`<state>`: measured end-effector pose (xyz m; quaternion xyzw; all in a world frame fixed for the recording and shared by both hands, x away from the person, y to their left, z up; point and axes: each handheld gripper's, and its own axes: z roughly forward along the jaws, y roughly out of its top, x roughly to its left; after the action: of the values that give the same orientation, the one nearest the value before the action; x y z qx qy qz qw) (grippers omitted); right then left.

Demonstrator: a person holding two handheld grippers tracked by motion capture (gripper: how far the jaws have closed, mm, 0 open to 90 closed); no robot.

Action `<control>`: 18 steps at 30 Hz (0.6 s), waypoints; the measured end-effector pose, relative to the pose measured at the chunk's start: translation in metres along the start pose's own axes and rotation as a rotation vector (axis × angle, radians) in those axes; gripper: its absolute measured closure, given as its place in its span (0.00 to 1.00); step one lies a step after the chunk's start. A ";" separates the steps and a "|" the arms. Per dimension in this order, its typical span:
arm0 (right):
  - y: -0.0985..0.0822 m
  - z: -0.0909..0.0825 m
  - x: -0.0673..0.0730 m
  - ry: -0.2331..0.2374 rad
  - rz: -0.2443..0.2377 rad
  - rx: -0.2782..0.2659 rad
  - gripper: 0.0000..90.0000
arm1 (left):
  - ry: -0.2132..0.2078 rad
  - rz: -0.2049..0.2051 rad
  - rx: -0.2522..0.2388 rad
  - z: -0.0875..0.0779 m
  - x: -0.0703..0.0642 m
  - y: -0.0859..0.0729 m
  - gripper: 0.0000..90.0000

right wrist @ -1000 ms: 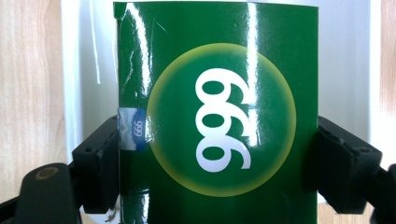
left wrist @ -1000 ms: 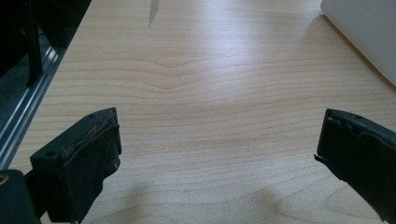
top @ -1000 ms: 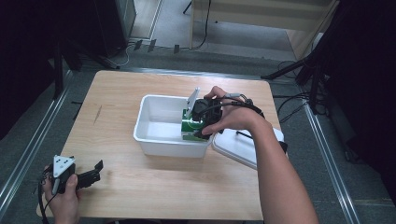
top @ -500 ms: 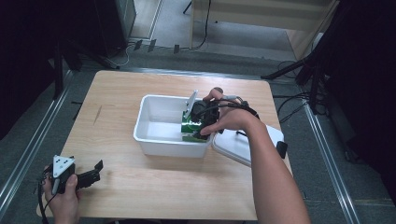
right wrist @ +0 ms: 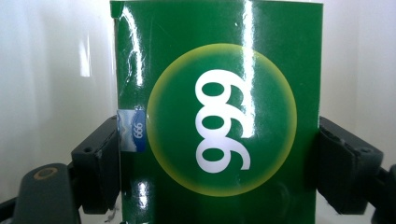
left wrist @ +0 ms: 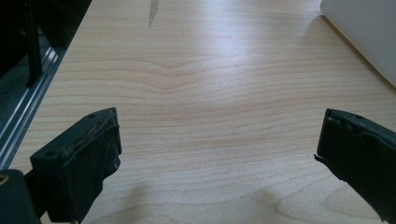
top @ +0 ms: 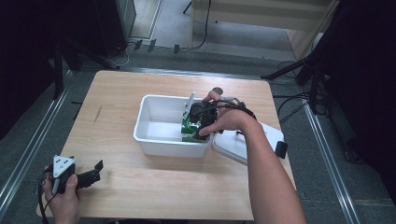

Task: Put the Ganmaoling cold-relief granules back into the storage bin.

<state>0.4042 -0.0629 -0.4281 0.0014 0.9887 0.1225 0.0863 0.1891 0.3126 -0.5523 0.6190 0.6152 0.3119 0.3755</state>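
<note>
1. Your light wooden table [top: 140, 196] carries everything.
2. A white tub [top: 154, 123] sits on it near the centre.
3. At the tub's 4 o'clock, a white lid [top: 238, 147] lies flat, touching the tub.

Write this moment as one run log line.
right gripper: shut on green box | box: inside white bin | left gripper: open, idle over table
</note>
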 end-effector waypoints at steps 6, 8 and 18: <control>0.003 0.005 -0.001 0.009 0.005 0.041 0.17 | -0.001 0.000 0.000 0.000 0.000 0.000 0.00; 0.004 0.007 -0.002 0.008 0.000 0.053 0.17 | -0.001 0.000 0.000 0.000 0.000 0.000 0.00; 0.006 0.013 -0.002 0.011 0.026 0.091 0.17 | -0.001 -0.003 0.000 0.000 0.000 0.000 0.00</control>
<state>0.4086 -0.0544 -0.4385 0.0173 0.9936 0.0785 0.0792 0.1889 0.3128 -0.5523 0.6184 0.6159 0.3110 0.3762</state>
